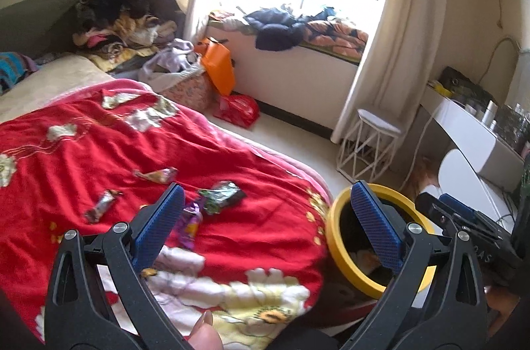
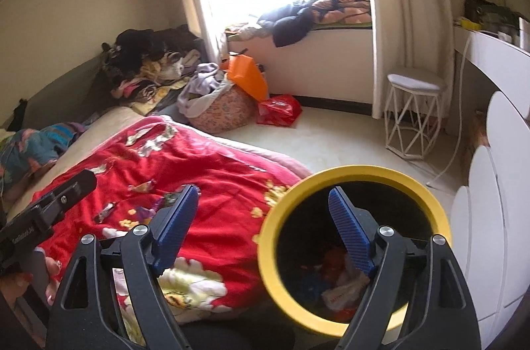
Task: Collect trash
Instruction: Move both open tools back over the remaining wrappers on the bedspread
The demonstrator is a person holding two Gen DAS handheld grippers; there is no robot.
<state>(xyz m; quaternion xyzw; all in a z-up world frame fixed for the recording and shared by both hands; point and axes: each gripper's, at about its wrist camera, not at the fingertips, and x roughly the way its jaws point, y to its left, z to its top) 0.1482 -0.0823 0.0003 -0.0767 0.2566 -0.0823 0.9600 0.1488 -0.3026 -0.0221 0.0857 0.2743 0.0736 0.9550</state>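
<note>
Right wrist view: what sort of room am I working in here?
Most likely a lived-in bedroom. A bed with a red flowered blanket fills the left side, clothes are piled on the window seat under the curtained window, and a small white stool stands by a white dresser.

Your blue ribbed pads [image 1: 162,224] flank a purple wrapper [image 1: 192,222]; red floral blanket [image 1: 99,151] beneath; yellow-rimmed, black bin [image 2: 357,174] around your right jaw.
</note>
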